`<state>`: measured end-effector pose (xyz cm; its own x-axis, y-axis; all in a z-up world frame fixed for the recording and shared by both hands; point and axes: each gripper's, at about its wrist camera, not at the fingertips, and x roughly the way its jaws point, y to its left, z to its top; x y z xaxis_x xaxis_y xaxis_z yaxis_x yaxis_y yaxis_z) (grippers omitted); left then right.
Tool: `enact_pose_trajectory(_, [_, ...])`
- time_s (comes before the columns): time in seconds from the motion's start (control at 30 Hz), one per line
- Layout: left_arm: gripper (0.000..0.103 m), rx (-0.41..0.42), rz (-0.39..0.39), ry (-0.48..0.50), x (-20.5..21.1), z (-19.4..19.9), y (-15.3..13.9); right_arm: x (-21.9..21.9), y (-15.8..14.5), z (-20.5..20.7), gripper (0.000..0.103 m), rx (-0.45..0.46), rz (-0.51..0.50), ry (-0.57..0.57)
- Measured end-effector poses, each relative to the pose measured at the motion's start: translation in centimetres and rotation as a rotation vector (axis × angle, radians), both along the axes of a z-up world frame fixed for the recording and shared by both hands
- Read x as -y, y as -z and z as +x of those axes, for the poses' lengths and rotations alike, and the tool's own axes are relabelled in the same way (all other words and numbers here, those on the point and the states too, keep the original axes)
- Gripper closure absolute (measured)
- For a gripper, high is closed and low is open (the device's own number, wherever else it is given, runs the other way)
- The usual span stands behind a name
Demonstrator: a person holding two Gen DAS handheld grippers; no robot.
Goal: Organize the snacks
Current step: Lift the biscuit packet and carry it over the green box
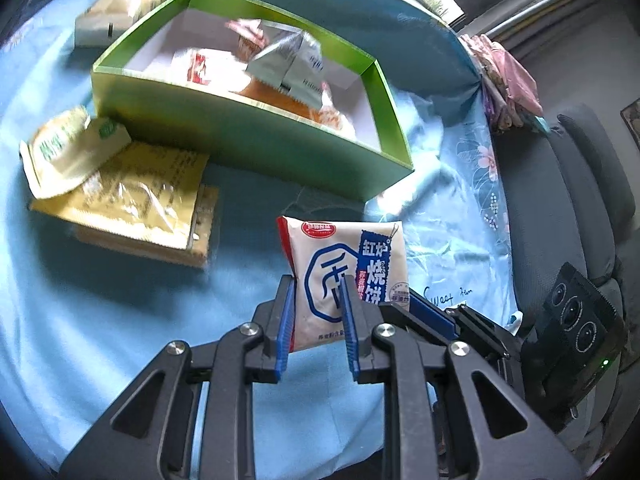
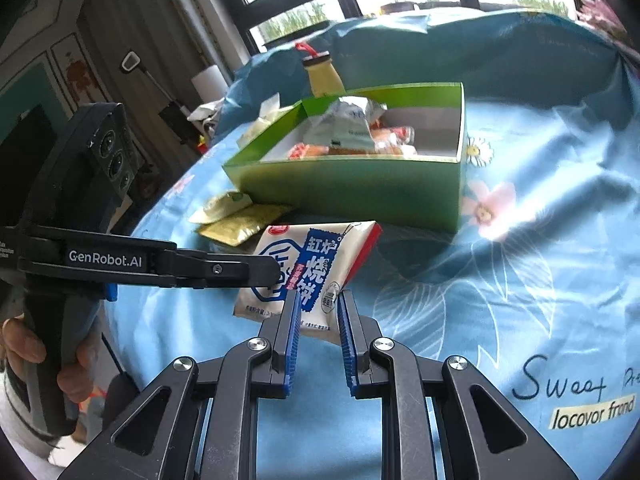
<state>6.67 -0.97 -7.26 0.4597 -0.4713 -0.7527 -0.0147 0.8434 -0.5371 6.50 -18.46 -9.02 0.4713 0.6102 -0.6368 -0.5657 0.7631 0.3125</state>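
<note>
A white snack packet with blue Chinese print and a red edge (image 1: 348, 276) stands lifted off the blue cloth. My left gripper (image 1: 318, 304) is shut on its lower left part. My right gripper (image 2: 318, 306) is shut on the packet's (image 2: 316, 268) bottom corner, and the left gripper's finger (image 2: 240, 270) reaches in from the left there. Behind it stands the green box (image 1: 248, 136), open on top, with several snack packets inside; the box also shows in the right wrist view (image 2: 360, 188).
Yellow-green packets (image 1: 120, 192) lie left of the box, another pale packet (image 1: 116, 12) behind it. A yellow bottle (image 2: 322, 74) stands behind the box. A grey chair (image 1: 568, 200) is off the table's right edge. The cloth (image 2: 540, 280) to the right is bare.
</note>
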Motion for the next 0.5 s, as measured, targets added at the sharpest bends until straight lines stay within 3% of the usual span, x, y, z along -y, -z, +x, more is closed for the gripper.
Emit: enact_pose_trajectory(0.5, [0.080,0.095,0.028,-0.003,-0.7,1.4,-2.5,-1.3,-3.1,1.3,0.082,0.080,0.002,0.000])
